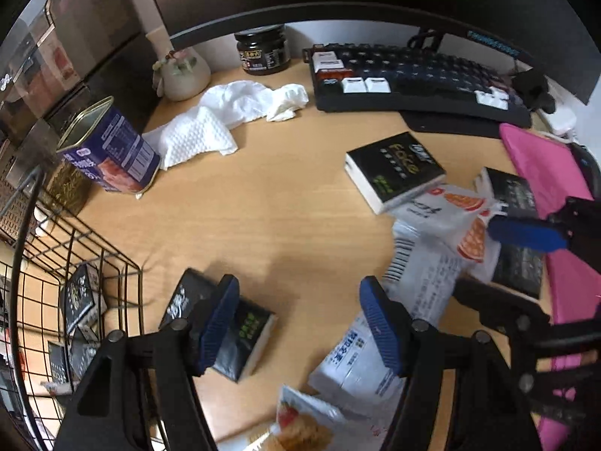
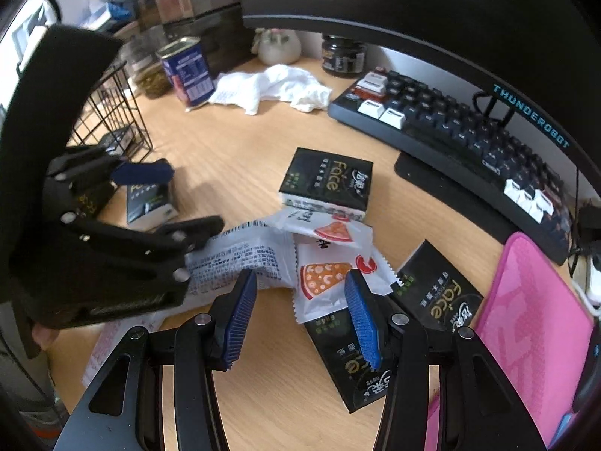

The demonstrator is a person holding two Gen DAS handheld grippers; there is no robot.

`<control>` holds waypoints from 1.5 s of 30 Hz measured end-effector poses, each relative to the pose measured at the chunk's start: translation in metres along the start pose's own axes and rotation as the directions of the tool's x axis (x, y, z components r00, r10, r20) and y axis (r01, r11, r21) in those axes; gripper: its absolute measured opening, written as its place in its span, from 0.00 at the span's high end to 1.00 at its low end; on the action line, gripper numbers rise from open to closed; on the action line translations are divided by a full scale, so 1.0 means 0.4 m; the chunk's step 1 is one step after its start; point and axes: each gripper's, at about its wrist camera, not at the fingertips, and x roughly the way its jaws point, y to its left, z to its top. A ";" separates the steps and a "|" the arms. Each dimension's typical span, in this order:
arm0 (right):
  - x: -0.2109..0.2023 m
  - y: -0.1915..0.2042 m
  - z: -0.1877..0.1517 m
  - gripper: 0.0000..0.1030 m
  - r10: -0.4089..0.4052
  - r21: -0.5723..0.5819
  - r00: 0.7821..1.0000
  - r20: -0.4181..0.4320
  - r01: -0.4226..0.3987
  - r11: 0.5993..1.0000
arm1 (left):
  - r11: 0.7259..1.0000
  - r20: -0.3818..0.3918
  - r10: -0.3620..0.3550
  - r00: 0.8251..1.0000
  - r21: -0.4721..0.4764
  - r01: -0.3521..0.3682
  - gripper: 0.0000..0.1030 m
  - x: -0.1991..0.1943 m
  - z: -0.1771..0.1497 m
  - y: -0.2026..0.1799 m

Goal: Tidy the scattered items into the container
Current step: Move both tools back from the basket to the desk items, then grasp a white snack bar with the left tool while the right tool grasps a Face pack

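Note:
My left gripper (image 1: 300, 323) is open and empty above the desk, a black tissue pack (image 1: 240, 334) under its left finger and white snack packets (image 1: 424, 282) by its right finger. The black wire basket (image 1: 75, 263) at the left holds several black tissue packs (image 1: 80, 297). My right gripper (image 2: 300, 312) is open, its fingers on either side of a white pizza-print snack packet (image 2: 330, 278). Another black tissue pack (image 2: 326, 180) lies behind it, one more (image 2: 424, 319) under the right finger. The left gripper (image 2: 150, 195) shows at the left of the right wrist view.
A blue tin can (image 1: 109, 150), crumpled white tissues (image 1: 225, 112), a small pot (image 1: 184, 71) and a dark jar (image 1: 263, 49) stand at the back. A keyboard (image 1: 413, 79) lies under the monitor (image 2: 413, 18). A pink pad (image 2: 533, 323) lies at the right.

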 end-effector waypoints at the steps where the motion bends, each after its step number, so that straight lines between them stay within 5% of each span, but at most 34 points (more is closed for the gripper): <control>1: -0.005 0.001 -0.004 0.53 -0.004 -0.001 1.000 0.002 0.004 1.000 | 1.000 0.006 -0.005 1.000 -0.005 0.006 0.31 -0.008 -0.001 0.001; 7: -0.080 -0.013 -0.038 0.53 -0.014 0.012 0.999 0.047 0.013 1.000 | 0.998 0.028 -0.018 0.999 0.067 0.016 0.29 -0.048 -0.016 -0.050; 13: -0.128 -0.082 -0.086 0.47 -0.042 0.073 0.997 0.069 0.037 0.997 | 0.993 0.058 0.045 0.997 0.107 -0.051 0.20 -0.045 -0.018 -0.075; 18: -0.127 -0.101 -0.107 0.47 -0.024 0.098 0.998 0.065 0.018 0.995 | 0.997 0.048 -0.014 0.999 0.074 0.010 0.16 -0.030 -0.009 -0.056; 22: -0.118 -0.105 -0.103 0.47 -0.041 0.093 0.997 0.066 0.035 0.995 | 0.985 0.021 -0.153 0.988 0.084 0.151 0.16 -0.033 -0.006 -0.065; 37: -0.031 -0.111 -0.104 0.44 0.023 0.054 1.000 0.019 -0.024 0.998 | 0.978 -0.035 -0.130 0.991 0.158 0.134 0.17 0.034 -0.013 -0.126; 43: -0.004 -0.085 -0.107 0.43 0.035 0.025 0.999 -0.009 -0.035 0.999 | 0.975 -0.035 -0.145 0.989 0.164 0.149 0.25 0.039 -0.017 -0.131; 45: 0.000 -0.070 -0.108 0.45 0.007 -0.002 1.000 -0.012 -0.007 1.000 | 0.973 -0.034 -0.167 0.985 0.154 0.170 0.40 0.036 -0.017 -0.128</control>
